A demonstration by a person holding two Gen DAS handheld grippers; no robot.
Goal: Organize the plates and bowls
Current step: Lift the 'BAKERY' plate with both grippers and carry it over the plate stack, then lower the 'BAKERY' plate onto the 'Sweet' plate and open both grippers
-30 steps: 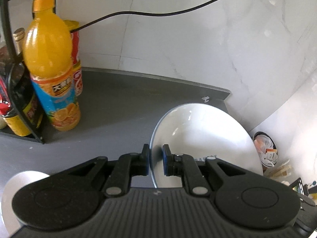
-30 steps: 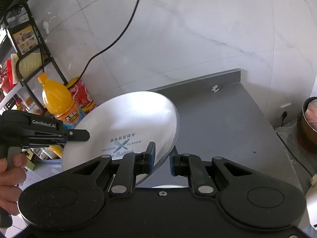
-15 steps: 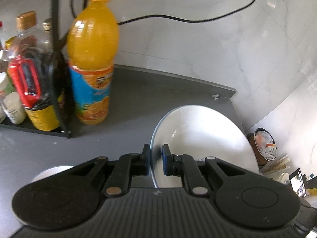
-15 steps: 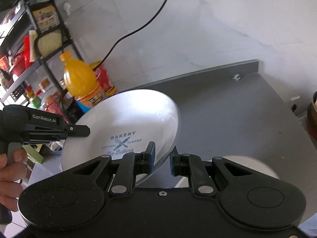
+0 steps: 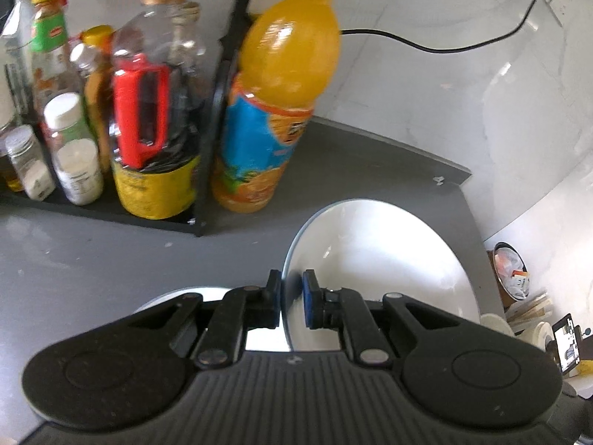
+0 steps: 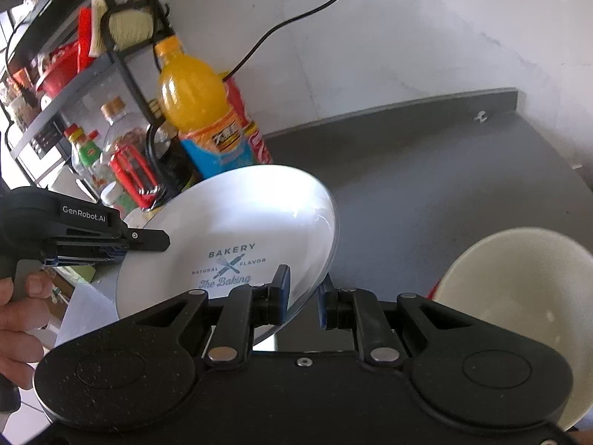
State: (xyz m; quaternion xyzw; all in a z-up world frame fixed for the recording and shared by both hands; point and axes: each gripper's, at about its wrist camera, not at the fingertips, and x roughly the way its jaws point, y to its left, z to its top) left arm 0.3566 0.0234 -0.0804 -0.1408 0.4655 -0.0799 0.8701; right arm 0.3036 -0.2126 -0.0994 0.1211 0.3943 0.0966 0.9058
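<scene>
A white plate printed "BAKERY" is held tilted above the grey counter by both grippers. My right gripper is shut on its near rim. My left gripper is shut on the opposite rim of the same plate, and shows in the right wrist view at the plate's left edge. A cream bowl sits low at the right. Another white dish lies on the counter under the left gripper, mostly hidden.
An orange juice bottle stands on the counter beside a black wire rack full of sauce bottles and jars. A red can stands behind the juice. A black cable runs along the marble wall. A bin lies past the counter's right end.
Both grippers have carried the plate leftward and lower, toward the rack. The juice bottle and rack now loom larger, and the cream bowl has come into the right wrist view.
</scene>
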